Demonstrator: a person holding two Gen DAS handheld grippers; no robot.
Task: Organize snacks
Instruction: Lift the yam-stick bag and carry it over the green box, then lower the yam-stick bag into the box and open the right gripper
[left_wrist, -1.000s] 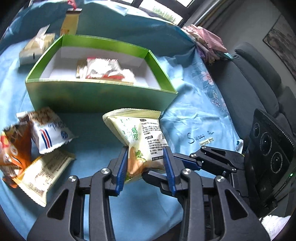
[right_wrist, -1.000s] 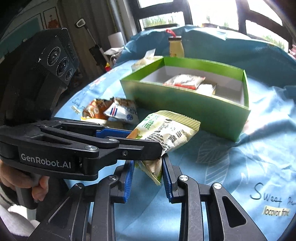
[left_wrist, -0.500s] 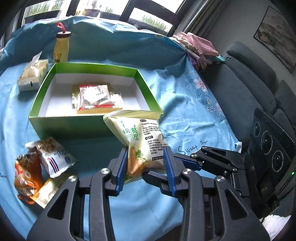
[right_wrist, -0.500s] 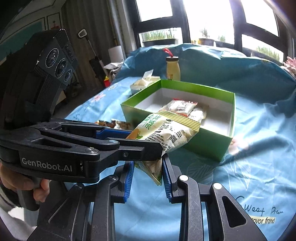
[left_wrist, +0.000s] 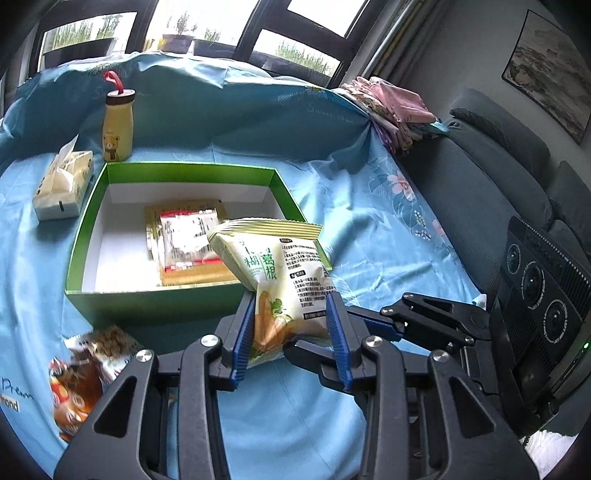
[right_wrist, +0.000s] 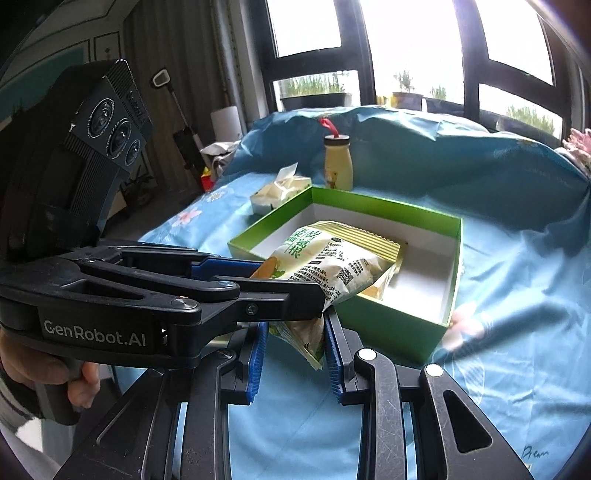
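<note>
Carrying the pale snack packet, clenched by my left gripper and my right gripper together, I am holding it above the green box's near wall, likely needing lowering inside and releasing

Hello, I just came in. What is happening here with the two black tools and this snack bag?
A person is sorting snacks. Both the left gripper and the right gripper are closed on the same pale green-and-white snack bag, holding it in the air at the near edge of the open green cardboard box. A red-and-white packet already lies inside the box. Two more snack packets wait on the blue floral cloth.
</note>
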